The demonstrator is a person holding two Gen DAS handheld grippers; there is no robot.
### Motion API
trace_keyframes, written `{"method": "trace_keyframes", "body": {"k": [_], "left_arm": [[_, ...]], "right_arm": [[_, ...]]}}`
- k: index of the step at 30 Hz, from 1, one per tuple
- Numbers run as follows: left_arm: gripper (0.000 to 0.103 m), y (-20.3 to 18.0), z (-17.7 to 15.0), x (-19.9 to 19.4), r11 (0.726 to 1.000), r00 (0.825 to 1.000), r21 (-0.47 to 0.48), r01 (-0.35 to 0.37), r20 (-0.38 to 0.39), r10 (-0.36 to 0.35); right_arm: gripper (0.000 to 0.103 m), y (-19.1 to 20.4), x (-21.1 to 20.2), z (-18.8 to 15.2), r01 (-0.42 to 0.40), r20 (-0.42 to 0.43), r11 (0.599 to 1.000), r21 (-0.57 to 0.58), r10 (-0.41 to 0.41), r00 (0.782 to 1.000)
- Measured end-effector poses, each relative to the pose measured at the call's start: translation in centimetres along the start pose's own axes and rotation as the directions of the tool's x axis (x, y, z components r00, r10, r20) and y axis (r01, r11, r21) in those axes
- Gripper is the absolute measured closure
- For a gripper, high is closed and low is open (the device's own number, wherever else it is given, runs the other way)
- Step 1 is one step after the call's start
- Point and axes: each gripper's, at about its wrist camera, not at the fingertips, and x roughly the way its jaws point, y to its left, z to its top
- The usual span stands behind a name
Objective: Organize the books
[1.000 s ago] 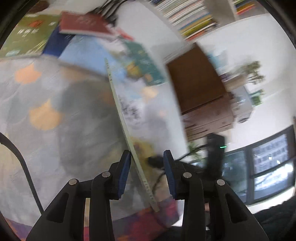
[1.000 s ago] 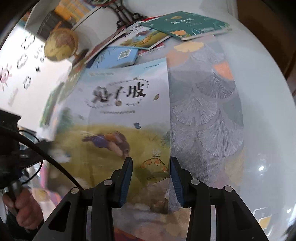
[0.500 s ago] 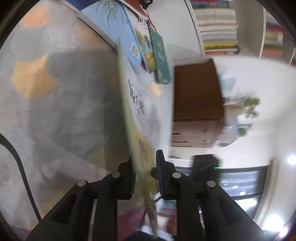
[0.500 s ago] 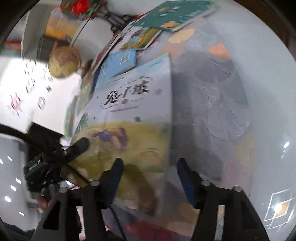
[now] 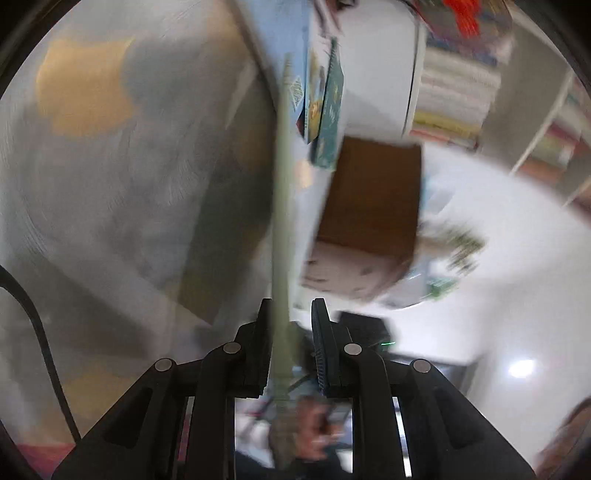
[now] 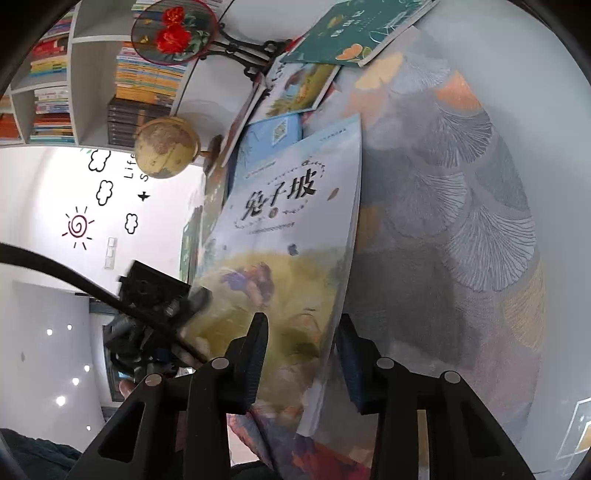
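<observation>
Left jaws (image 5: 288, 343) had closed onto the near edge of the thin pale-blue picture book with the yellow meadow cover (image 6: 291, 236), clamping it edge-on. Right jaws (image 6: 299, 354) had just narrowed around its lower corner; contact unclear. Book tipped up off the leaf-patterned grey cloth (image 6: 461, 206) on the worktop, other books (image 6: 354, 26) lying beyond. Judgement: lift secured, ready for stacking.

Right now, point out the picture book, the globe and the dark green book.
picture book (image 6: 291, 236), right wrist view, on its front cover below the title.
globe (image 6: 166, 147), right wrist view, middle of the sphere.
dark green book (image 6: 354, 29), right wrist view, middle of its cover.
</observation>
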Motion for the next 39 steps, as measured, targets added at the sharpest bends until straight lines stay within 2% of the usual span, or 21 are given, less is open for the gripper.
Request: {"method": "trace_keyframes", "body": {"k": [1,2,3,8,9,11,13,14,16,19,20,21,23,25,30,33,34,37,39], "left_arm": [[0.087,0.0,0.0,0.0,1.000,1.000,0.006,0.000,0.004,0.000],[0.087,-0.3,-0.1,0.2,1.000,1.000,0.023,-0.015,0.002,0.015],[0.087,-0.4,-0.2,0.3,0.999,1.000,0.033,-0.026,0.000,0.026],[0.087,-0.3,-0.1,0.4,1.000,1.000,0.012,0.004,-0.006,-0.004],[0.087,-0.3,-0.1,0.4,1.000,1.000,0.015,-0.012,-0.008,0.012],[0.084,-0.6,-0.4,0.0,0.995,0.997,0.052,-0.081,-0.002,0.081],[0.083,-1.4,-0.6,0.1,0.961,0.972,0.144,-0.235,0.014,0.235],[0.083,-1.9,-0.9,0.4,0.929,0.949,0.197,-0.315,0.029,0.315],[0.080,-3.1,-1.7,1.4,0.822,0.877,0.317,-0.472,0.077,0.474],[0.078,-4.7,-3.5,3.0,0.634,0.768,0.465,-0.617,0.179,0.615],[0.077,-5.0,-3.8,3.2,0.600,0.748,0.484,-0.637,0.200,0.632],[0.077,-5.5,-4.3,3.5,0.552,0.722,0.508,-0.661,0.232,0.652],[0.077,-6.8,-4.7,4.0,0.495,0.694,0.532,-0.687,0.276,0.666],[0.077,-7.4,-5.1,3.6,0.471,0.686,0.546,-0.693,0.300,0.662],[0.078,-8.8,-5.6,0.9,0.472,0.709,0.562,-0.679,0.338,0.619],[0.077,-9.9,-6.0,-0.5,0.460,0.708,0.563,-0.687,0.377,0.597],[0.077,-10.2,-5.9,-1.2,0.460,0.708,0.558,-0.690,0.388,0.591],[0.077,-10.6,-5.1,-4.7,0.485,0.717,0.536,-0.691,0.419,0.558],[0.077,-10.9,-4.5,-7.1,0.485,0.715,0.532,-0.695,0.440,0.543]], "right_arm": [[0.062,-0.5,0.1,0.0,-0.003,-0.015,1.000,0.020,0.003,1.000],[0.053,-1.1,0.6,0.2,-0.002,-0.038,0.999,0.052,0.004,0.999],[0.049,-1.8,1.1,0.2,-0.007,-0.058,0.996,0.091,0.012,0.998],[0.049,-3.4,1.8,-0.2,-0.166,-0.034,0.967,0.194,0.176,0.984],[0.058,-3.2,1.8,-0.1,-0.182,-0.026,0.964,0.191,0.190,0.981],[0.064,-2.3,1.5,0.1,-0.155,-0.014,0.977,0.144,0.158,0.987],[0.073,-0.7,0.6,-0.1,-0.061,-0.003,0.998,0.032,0.061,0.998],[0.075,0.1,0.5,-0.1,-0.007,0.000,1.000,-0.024,0.007,1.000],[0.076,2.1,0.4,-0.5,0.131,0.018,0.978,-0.164,-0.129,0.991],[0.077,4.6,0.8,-1.1,0.261,0.042,0.908,-0.328,-0.262,0.964],[0.077,5.3,1.1,-1.4,0.294,0.052,0.879,-0.375,-0.297,0.954],[0.077,6.1,1.3,-1.8,0.326,0.065,0.846,-0.422,-0.331,0.941],[0.077,7.5,1.7,-2.6,0.359,0.083,0.791,-0.495,-0.368,0.926],[0.077,7.7,1.6,-3.3,0.364,0.090,0.768,-0.527,-0.376,0.922],[0.077,9.8,1.4,-4.5,0.350,0.116,0.753,-0.557,-0.347,0.931],[0.077,12.0,2.0,-4.6,0.339,0.130,0.749,-0.569,-0.326,0.937],[0.077,12.8,2.3,-4.5,0.336,0.132,0.744,-0.578,-0.321,0.938],[0.077,15.8,3.9,-4.6,0.333,0.137,0.717,-0.613,-0.318,0.938],[0.077,17.8,5.2,-4.7,0.331,0.144,0.698,-0.634,-0.314,0.938]]}}
